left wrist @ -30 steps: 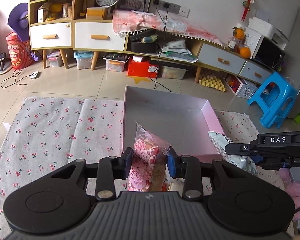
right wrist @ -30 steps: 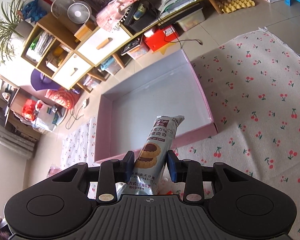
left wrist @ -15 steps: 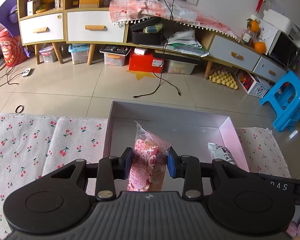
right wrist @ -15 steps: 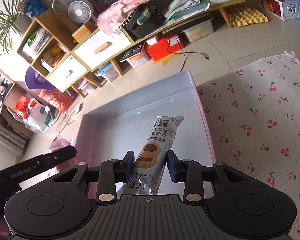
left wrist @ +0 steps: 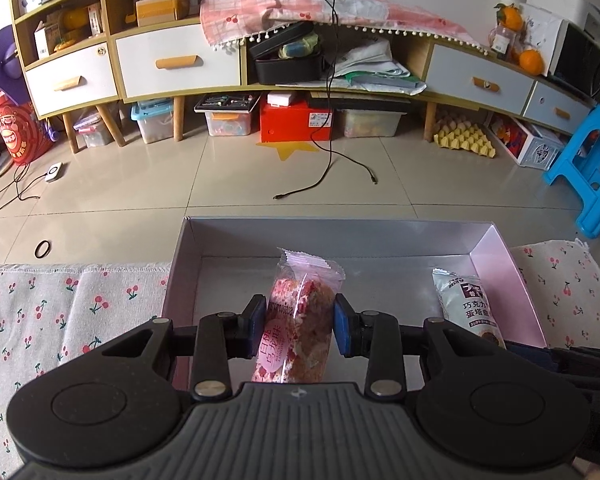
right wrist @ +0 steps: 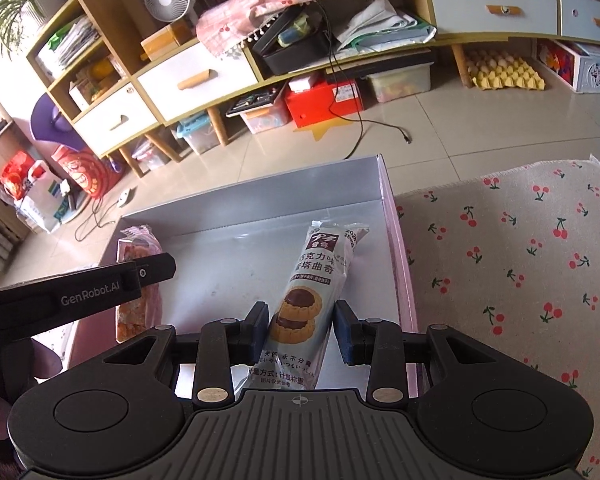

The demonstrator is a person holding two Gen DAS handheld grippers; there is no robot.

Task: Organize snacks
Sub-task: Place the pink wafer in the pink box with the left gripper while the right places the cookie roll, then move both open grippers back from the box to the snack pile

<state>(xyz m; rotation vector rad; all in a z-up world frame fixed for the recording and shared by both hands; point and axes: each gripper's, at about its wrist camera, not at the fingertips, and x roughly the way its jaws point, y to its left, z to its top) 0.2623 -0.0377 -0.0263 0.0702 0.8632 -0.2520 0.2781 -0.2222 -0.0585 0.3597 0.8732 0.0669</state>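
A shallow pink box with a grey inside (left wrist: 332, 224) lies on the floor between cherry-print cloths. My left gripper (left wrist: 300, 324) is shut on a clear packet of pink and red snack (left wrist: 302, 300), held upright over the box's near left part. My right gripper (right wrist: 301, 332) hangs over the right part of the box (right wrist: 396, 240). A grey chocolate tart cookie packet (right wrist: 316, 272) lies between its jaws, which are opening, with a thin gap at the right pad. The cookie packet (left wrist: 466, 304) slants down to the box floor. One left-gripper finger (right wrist: 152, 270) crosses the pink packet (right wrist: 136, 320).
Cherry-print cloth (left wrist: 60, 304) (right wrist: 520, 260) flanks the box. Beyond lie tiled floor with a black cable (left wrist: 328, 176) and a hair tie (left wrist: 43, 249), a long low cabinet (left wrist: 180, 64) with bins under it, and a blue stool (left wrist: 592, 176) at the right.
Both grippers came forward and down over the box, which now lies close under them. The right view has rolled more level. The cookie packet now sits looser between the right pads.
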